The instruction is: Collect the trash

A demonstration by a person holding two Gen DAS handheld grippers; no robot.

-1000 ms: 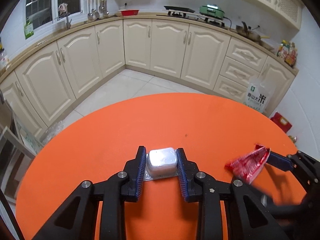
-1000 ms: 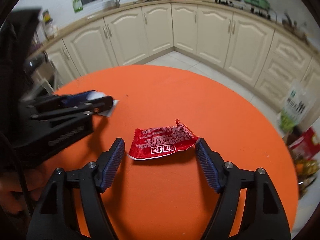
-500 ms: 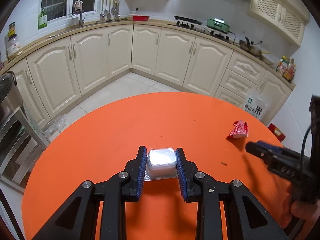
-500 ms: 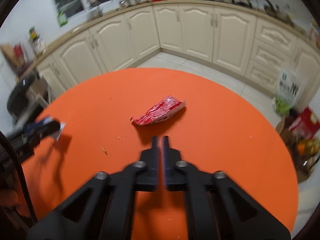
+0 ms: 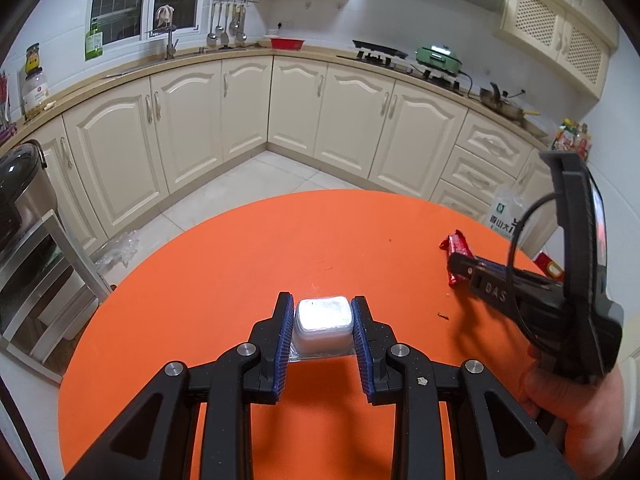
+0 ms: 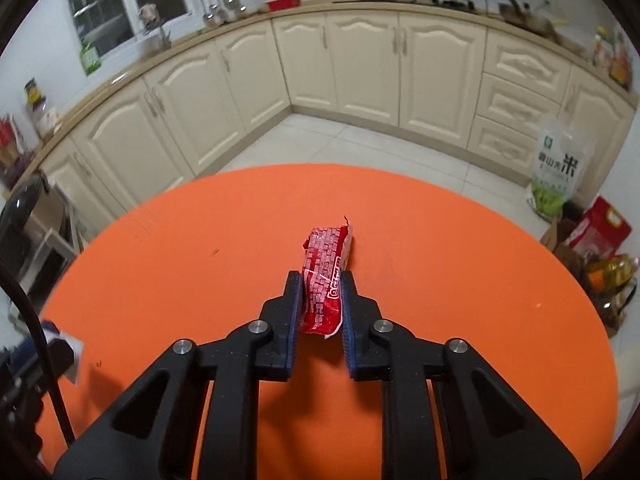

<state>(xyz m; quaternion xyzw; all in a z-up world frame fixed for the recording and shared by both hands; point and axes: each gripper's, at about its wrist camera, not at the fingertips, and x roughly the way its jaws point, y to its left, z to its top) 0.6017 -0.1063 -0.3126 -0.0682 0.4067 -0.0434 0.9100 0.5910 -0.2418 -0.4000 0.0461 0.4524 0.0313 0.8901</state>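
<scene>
My left gripper [image 5: 322, 312] is shut on a small white plastic cup with a foil lid [image 5: 323, 323], held above the round orange table [image 5: 224, 288]. My right gripper [image 6: 320, 292] is shut on a red snack wrapper [image 6: 325, 280], which sticks out forward past the fingertips over the table. In the left wrist view the right gripper [image 5: 456, 266] shows at the right with the red wrapper [image 5: 456, 245] at its tip. In the right wrist view the left gripper [image 6: 60, 356] shows at the far left edge with the cup's rim beside it.
Small crumbs [image 5: 442, 315] lie on the table. Cream kitchen cabinets [image 6: 360, 60] curve around behind. A rice bag [image 6: 556, 168] and red packages [image 6: 600, 232] stand on the floor at the right. A metal rack [image 5: 36, 280] stands at the left.
My right gripper went from open around the wrapper to fully shut and empty, pulled back from it, and is now shut on the wrapper lengthwise. My left gripper kept hold of the cup and rose slightly.
</scene>
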